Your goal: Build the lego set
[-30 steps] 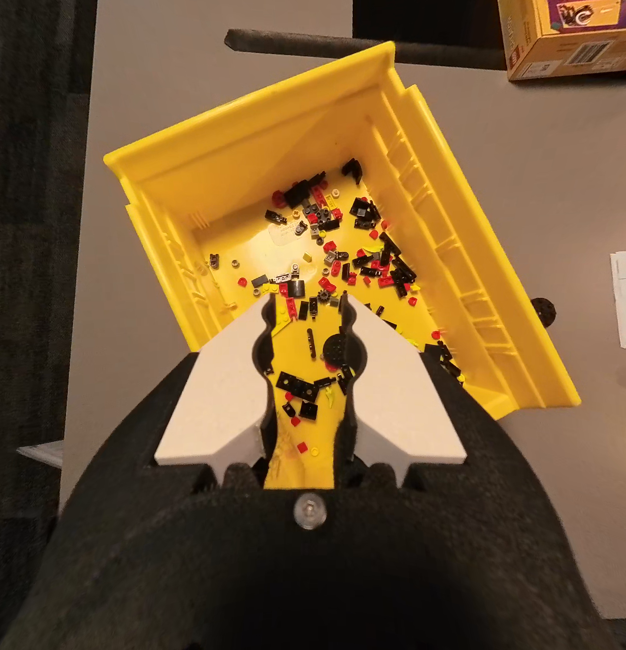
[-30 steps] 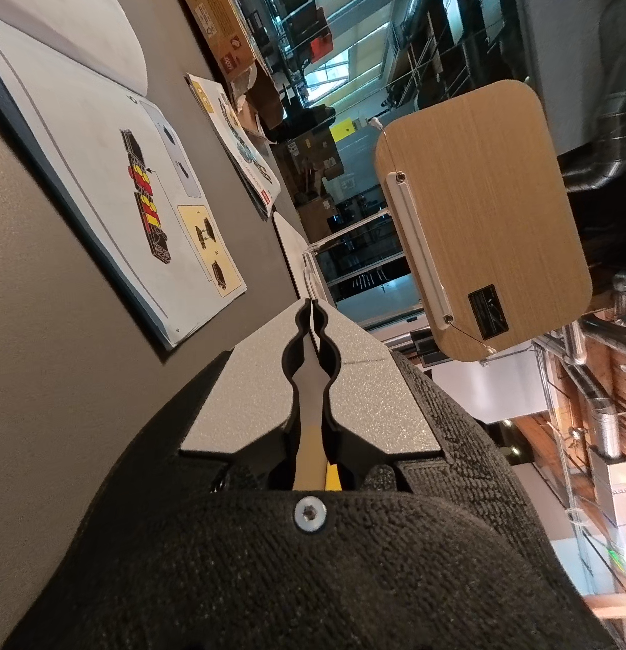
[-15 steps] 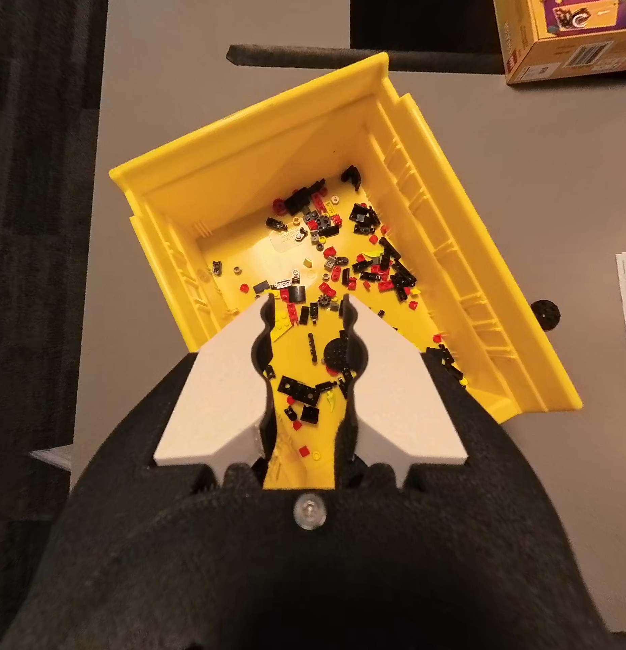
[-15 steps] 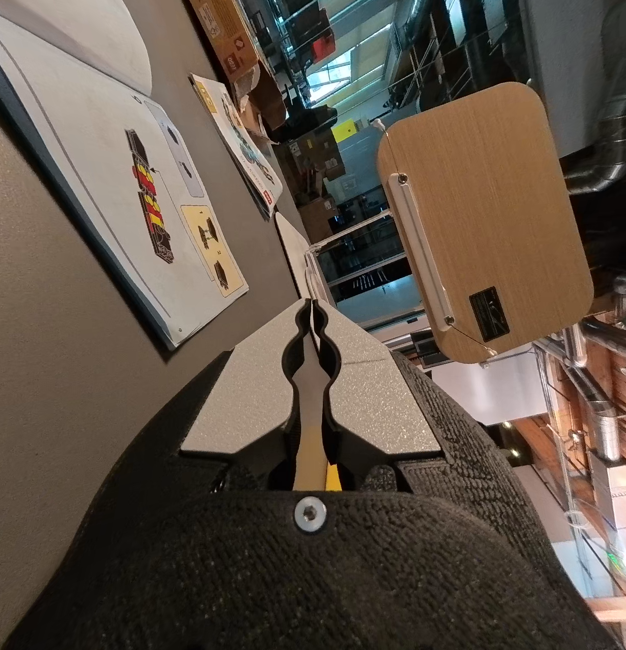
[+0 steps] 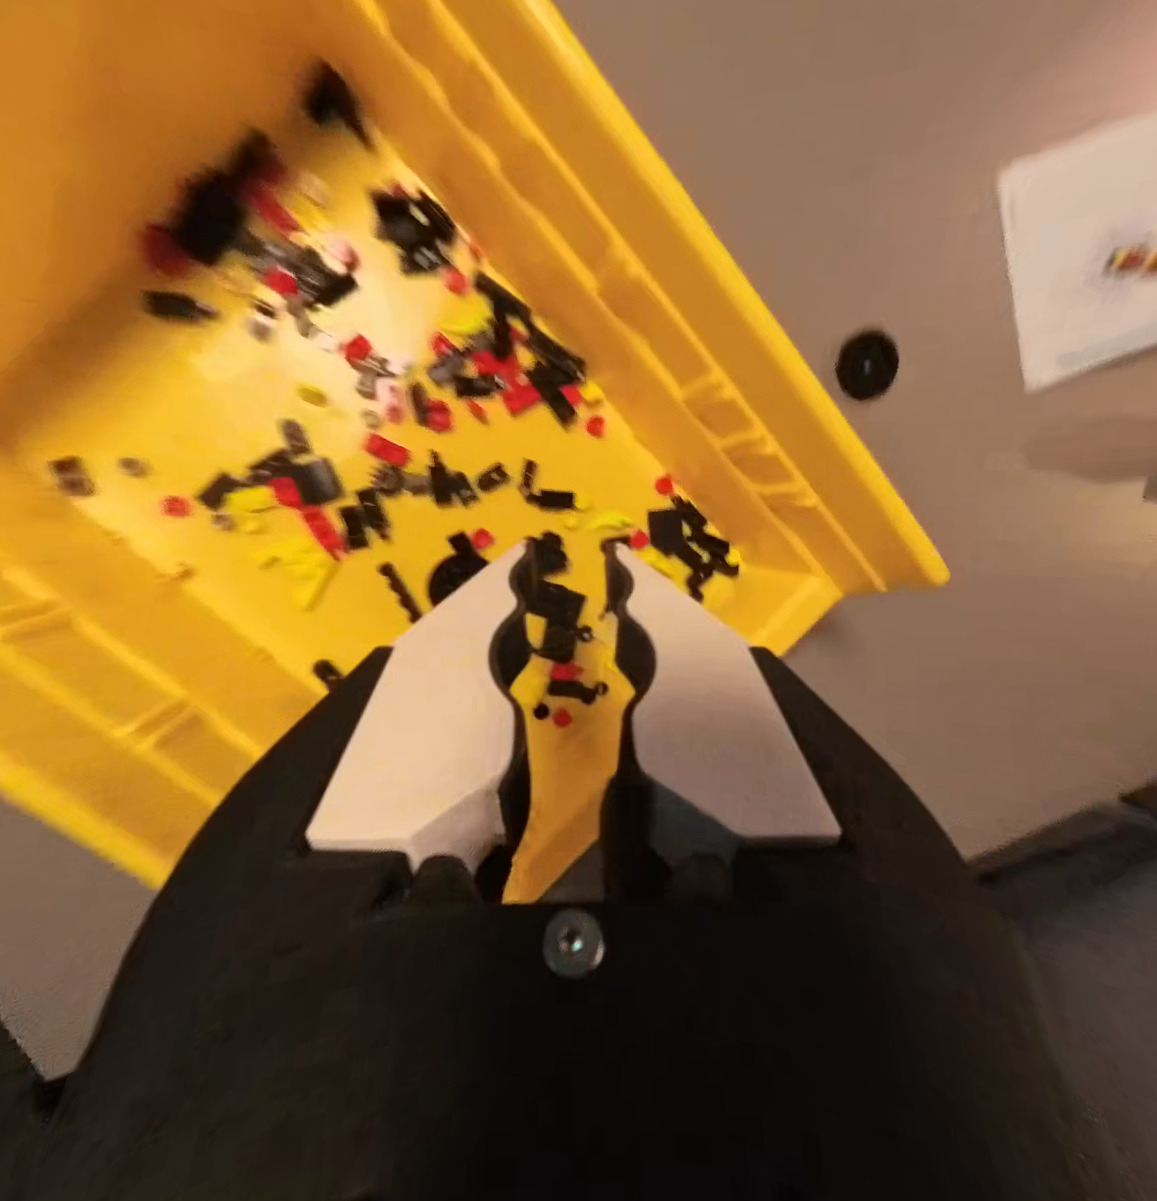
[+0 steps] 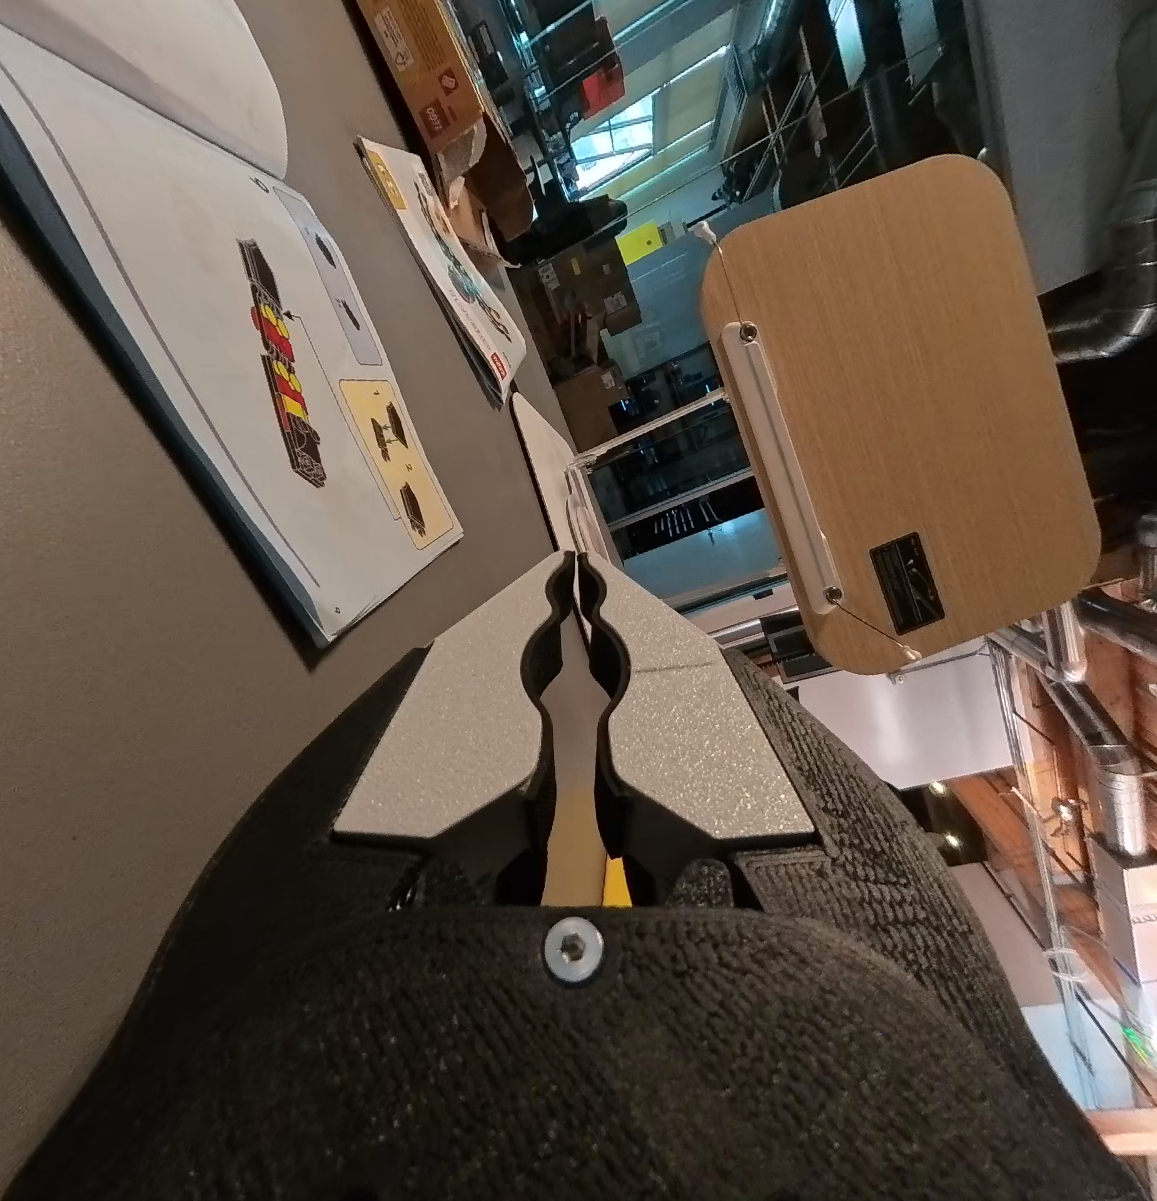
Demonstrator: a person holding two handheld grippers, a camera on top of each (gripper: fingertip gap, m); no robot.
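Yellow plastic forms the bin that holds the lego pieces, a loose scatter of small black, red and yellow parts spread across its floor. The bin sits on the grey desk and has ribbed side walls. The left wrist view is blurred, so single pieces are hard to tell apart; most look like small plates and pins, thickest in a band across the middle and towards the near right corner.

Just outside the bin's right wall a small black round piece lies alone on the desk. Farther right is the white corner of a printed sheet bearing a red, yellow and black drawing.

The left tongs hang over the near right part of the bin with a clear gap between the white fingers. Black and red pieces show through that gap on the bin floor below, and nothing is gripped.

The right tongs are turned on their side, tips closed together. Whether anything thin is pinched there cannot be told. Beside them on the desk lies an open instruction booklet showing a black, red and yellow build. Beyond it are a second booklet and a brown cardboard box. A rounded wooden panel fills the right of that view.
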